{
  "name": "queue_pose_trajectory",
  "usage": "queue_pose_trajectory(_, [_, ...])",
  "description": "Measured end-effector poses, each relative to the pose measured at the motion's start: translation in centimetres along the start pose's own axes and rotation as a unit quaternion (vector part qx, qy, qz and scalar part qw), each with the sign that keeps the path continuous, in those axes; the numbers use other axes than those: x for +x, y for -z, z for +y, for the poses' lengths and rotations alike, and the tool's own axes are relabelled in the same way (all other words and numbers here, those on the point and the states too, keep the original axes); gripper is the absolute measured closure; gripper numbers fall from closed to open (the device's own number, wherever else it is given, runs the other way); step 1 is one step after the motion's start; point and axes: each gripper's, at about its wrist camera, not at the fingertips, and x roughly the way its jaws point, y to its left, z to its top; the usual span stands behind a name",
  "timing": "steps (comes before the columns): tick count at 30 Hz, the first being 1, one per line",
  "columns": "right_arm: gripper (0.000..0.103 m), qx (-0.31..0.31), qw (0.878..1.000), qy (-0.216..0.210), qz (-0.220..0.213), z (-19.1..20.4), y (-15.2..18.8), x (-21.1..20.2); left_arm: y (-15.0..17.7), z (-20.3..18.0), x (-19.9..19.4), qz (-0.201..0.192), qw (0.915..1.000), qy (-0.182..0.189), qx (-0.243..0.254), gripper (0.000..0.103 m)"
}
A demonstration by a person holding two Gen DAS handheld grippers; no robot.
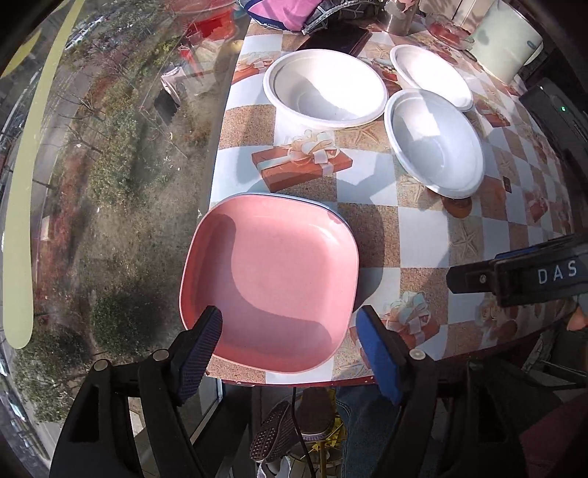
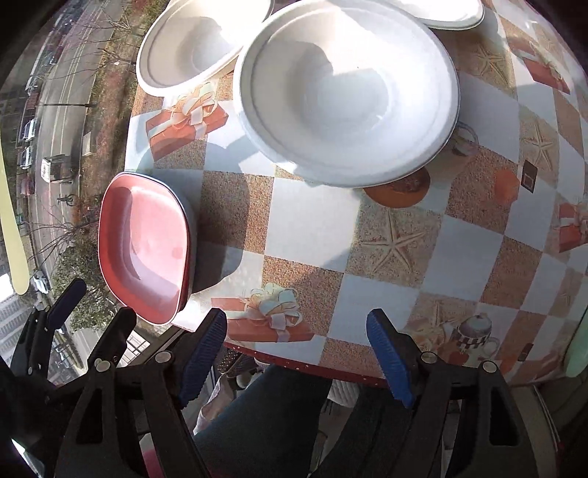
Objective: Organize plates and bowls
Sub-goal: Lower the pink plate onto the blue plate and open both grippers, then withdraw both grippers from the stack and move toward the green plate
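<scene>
A pink square plate lies at the table's near left corner, stacked on another plate whose pale rim shows under it. My left gripper is open and empty, its fingers either side of the plate's near edge. Three white bowls stand beyond: a large one, a nearer one and a far one. In the right wrist view my right gripper is open and empty over the table's front edge, with the pink plate to its left and the nearest white bowl ahead.
The table has a checkered cloth with gift-box prints and stands against a window on its left. At the back are a metal cup, cloth items, a glass dish and a pale green container. A black device sits right.
</scene>
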Motion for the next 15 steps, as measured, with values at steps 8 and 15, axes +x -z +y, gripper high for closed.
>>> queue_pose_trajectory(8, [0.023,0.017,1.0,0.001,0.002,-2.0,1.2,-0.5,-0.6,-3.8,-0.8,-0.017,0.9962,0.002,0.085,0.024])
queue_pose_trajectory(15, [0.0,0.031,0.999,0.006,-0.005,-2.9,1.2,-1.3,-0.4,-3.2,-1.1,-0.022,0.9967,0.006,0.077,0.024])
